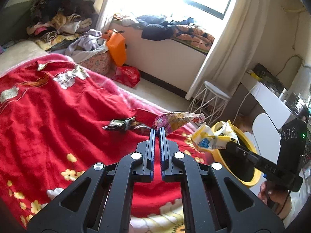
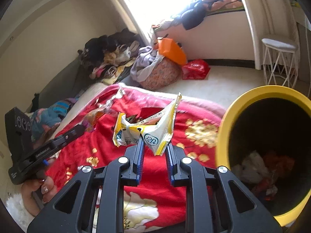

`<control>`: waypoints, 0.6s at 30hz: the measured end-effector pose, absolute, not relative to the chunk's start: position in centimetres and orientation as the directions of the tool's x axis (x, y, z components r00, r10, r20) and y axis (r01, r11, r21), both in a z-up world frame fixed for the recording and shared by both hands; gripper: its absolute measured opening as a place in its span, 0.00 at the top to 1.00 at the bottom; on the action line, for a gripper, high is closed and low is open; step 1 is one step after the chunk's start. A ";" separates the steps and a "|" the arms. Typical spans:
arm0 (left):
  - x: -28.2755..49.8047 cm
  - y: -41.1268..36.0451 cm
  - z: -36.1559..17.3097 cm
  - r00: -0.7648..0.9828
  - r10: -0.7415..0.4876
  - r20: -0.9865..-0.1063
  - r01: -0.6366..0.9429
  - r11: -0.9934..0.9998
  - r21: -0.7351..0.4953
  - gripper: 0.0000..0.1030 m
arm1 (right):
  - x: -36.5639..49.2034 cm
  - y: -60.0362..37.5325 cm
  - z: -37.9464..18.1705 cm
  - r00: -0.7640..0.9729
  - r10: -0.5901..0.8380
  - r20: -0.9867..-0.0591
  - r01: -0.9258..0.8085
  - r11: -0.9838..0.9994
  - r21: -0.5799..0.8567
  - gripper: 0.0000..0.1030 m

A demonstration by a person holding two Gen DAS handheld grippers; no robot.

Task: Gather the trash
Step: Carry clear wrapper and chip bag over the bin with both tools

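Note:
My left gripper (image 1: pixel 157 131) is shut on a crumpled pink and orange wrapper (image 1: pixel 176 120), lifted above the red blanket (image 1: pixel 58 116). In the right wrist view this gripper (image 2: pixel 81 129) shows at the left, with the wrapper (image 2: pixel 97 114) at its tip. My right gripper (image 2: pixel 154 143) is shut on a white and yellow snack wrapper (image 2: pixel 147 130), which it holds in the air just left of the yellow bin (image 2: pixel 223 128). Seen from the left wrist, the right gripper (image 1: pixel 230 144) holds that wrapper (image 1: pixel 210 137) over the bin's rim (image 1: pixel 252 145). A dark wrapper (image 1: pixel 122 125) lies on the blanket.
The bin has trash at its bottom (image 2: pixel 258 167). A white wire stool (image 1: pixel 215 93) stands by the curtain. A red bag (image 1: pixel 127 75), an orange bag (image 1: pixel 116 47) and a full laundry basket (image 1: pixel 97 60) sit on the floor beyond the bed. Clothes are piled at the headboard (image 1: pixel 58 19).

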State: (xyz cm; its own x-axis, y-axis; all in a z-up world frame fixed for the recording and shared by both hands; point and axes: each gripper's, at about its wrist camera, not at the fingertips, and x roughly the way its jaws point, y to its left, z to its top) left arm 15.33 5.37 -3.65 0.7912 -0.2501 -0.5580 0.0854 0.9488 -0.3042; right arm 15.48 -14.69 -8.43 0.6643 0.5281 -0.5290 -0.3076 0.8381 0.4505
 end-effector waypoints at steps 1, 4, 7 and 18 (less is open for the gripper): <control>15.3 5.0 -3.5 0.791 -0.256 -0.555 0.095 0.948 -0.302 0.98 | 15.5 -15.2 -8.3 0.672 0.522 -0.525 -0.298 0.840 0.454 0.81; 15.2 4.0 -3.1 0.790 -0.274 -0.549 0.121 0.947 -0.299 0.98 | 15.4 -16.9 -8.1 0.693 0.505 -0.515 -0.270 0.844 0.464 0.81; 15.2 2.9 -2.9 0.786 -0.290 -0.545 0.145 0.945 -0.293 0.98 | 15.2 -18.4 -7.9 0.714 0.483 -0.507 -0.239 0.849 0.472 0.81; 15.0 -0.9 -2.6 0.766 -0.343 -0.543 0.226 0.935 -0.273 0.98 | 14.7 -23.3 -7.6 0.778 0.388 -0.493 -0.139 0.873 0.467 0.81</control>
